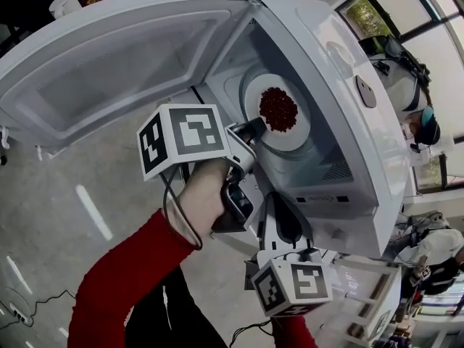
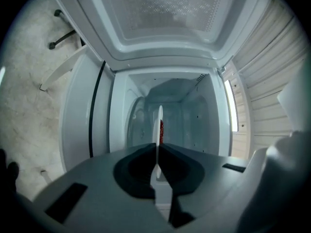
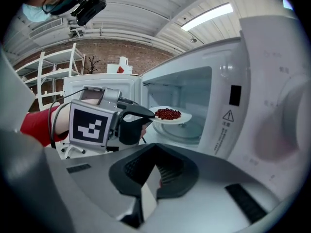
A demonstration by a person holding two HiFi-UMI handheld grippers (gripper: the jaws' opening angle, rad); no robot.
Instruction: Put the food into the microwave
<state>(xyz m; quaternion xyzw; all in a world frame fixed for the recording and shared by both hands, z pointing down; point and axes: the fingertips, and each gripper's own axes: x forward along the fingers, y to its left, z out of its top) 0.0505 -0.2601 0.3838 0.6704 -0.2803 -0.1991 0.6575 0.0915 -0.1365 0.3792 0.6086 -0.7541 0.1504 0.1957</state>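
Note:
A white plate point(image 1: 255, 124) heaped with red food point(image 1: 278, 109) hangs inside the open white microwave point(image 1: 341, 100), just above its glass turntable point(image 1: 310, 138). My left gripper point(image 1: 249, 131) is shut on the plate's near rim. In the left gripper view the plate point(image 2: 159, 125) shows edge-on, clamped between the pads, with the cavity behind it. The right gripper view shows the plate point(image 3: 171, 117) level above the turntable point(image 3: 183, 131), held by the left gripper point(image 3: 146, 115). My right gripper point(image 1: 280, 200) is below, in front of the microwave's panel; its jaws point(image 3: 155, 154) are shut on nothing.
The microwave door point(image 1: 109, 56) is swung wide open to the left. The control panel point(image 3: 277, 120) is close on the right of my right gripper. A person with headgear point(image 1: 406, 71) stands to the right. A white rack point(image 1: 370, 296) is at the bottom right.

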